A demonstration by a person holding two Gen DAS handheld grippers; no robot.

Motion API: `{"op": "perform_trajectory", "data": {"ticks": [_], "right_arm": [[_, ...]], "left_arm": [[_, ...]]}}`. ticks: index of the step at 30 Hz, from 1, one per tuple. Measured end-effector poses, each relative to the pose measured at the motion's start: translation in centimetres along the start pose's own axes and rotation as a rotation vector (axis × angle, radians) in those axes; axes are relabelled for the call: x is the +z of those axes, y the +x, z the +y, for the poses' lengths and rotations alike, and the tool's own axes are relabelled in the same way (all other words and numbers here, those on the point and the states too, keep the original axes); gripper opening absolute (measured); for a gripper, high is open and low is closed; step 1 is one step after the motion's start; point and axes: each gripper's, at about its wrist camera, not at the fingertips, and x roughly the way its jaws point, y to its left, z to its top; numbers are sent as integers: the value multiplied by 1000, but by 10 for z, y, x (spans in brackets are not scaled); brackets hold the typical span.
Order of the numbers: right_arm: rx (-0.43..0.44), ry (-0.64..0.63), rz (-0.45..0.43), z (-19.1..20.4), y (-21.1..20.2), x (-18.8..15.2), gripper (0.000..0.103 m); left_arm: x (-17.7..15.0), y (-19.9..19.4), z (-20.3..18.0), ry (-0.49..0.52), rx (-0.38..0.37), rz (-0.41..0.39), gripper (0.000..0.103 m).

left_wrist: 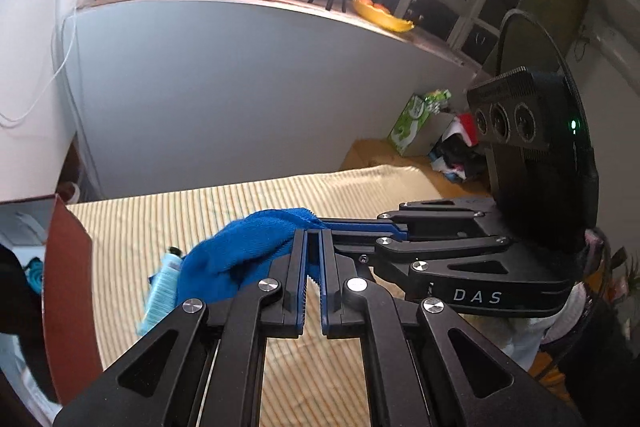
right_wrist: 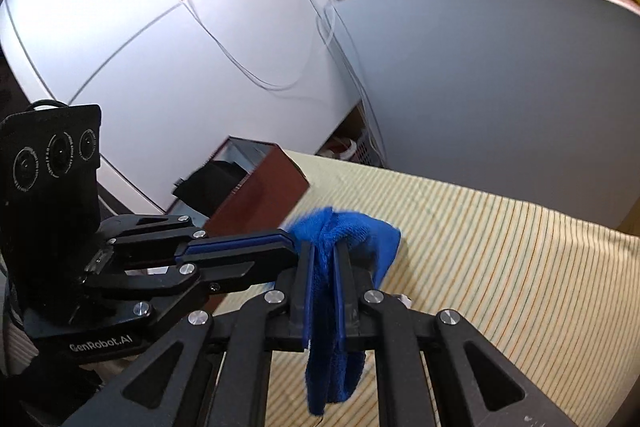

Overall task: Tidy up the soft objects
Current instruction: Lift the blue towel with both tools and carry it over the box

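Note:
A blue terry cloth (left_wrist: pixel 240 251) (right_wrist: pixel 332 307) hangs above the striped bed cover. My right gripper (right_wrist: pixel 323 251) is shut on the blue cloth; the fabric bunches past its tips and dangles down between its fingers. It enters the left wrist view from the right, its tip (left_wrist: pixel 320 223) at the cloth. My left gripper (left_wrist: pixel 314 239) is nearly shut with a fold of the same cloth between its pads. It enters the right wrist view from the left, its tip (right_wrist: pixel 290 239) touching the cloth.
A brown open box (right_wrist: pixel 256 195) (left_wrist: pixel 68 291) holding dark and teal items stands at the bed's left edge. A light-blue tube (left_wrist: pixel 160 291) lies under the cloth. A pile of clothes and a green carton (left_wrist: pixel 416 123) sit at the far right by the wall.

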Motion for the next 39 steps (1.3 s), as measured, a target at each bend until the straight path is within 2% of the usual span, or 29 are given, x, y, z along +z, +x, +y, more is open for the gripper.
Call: {"op": "perform_trajectory", "data": {"ticks": [5, 8, 13, 19, 29, 39], "right_arm": [[-21, 18, 4, 2, 3, -4, 9], [50, 93, -8, -9, 5, -5, 9], [56, 67, -51, 10, -3, 4, 9], [94, 57, -111, 31, -18, 20, 9], [142, -12, -204, 89, -41, 58, 9], [220, -108, -212, 167, -16, 97, 9]], "left_arm": [[0, 12, 6, -59, 5, 17, 1], [2, 9, 14, -104, -36, 13, 1], [8, -16, 3, -53, -1, -44, 1], [19, -48, 4, -65, -18, -99, 1], [34, -111, 6, -44, 19, -218, 1], [34, -184, 42, -82, 134, -330, 1]]}}
